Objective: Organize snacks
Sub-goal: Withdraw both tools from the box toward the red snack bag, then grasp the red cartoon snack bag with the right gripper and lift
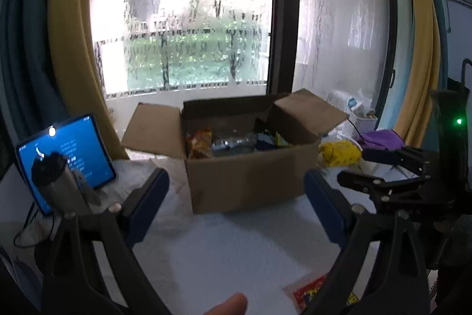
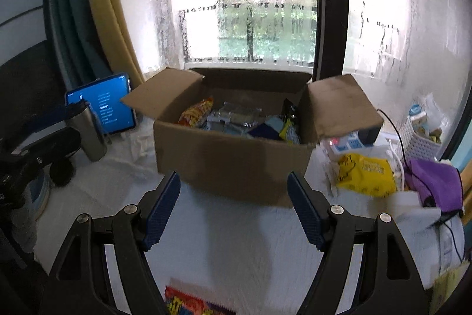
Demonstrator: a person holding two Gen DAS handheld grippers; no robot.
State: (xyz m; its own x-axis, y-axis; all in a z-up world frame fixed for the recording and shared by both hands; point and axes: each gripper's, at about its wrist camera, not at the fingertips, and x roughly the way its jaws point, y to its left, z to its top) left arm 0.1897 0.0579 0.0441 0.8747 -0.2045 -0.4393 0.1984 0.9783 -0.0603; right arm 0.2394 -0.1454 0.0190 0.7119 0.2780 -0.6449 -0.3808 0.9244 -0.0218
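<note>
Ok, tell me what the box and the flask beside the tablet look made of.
Box: plain brown corrugated cardboard, matte, with creased flaps folded outward. Flask: apparently brushed stainless steel, judging by its dull grey sheen, with a black, probably plastic, lid.

Ahead to the left, a steel bottle (image 2: 90,135) stands just before a lit blue tablet (image 2: 110,105). Far right, purple cloth (image 2: 433,182) lies near a white basket (image 2: 420,138).

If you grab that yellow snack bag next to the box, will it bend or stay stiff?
The yellow snack bag looks crinkled and puffy, so it would probably bend and rustle. It seems light for its size. Its shiny film may slip a little.
</note>
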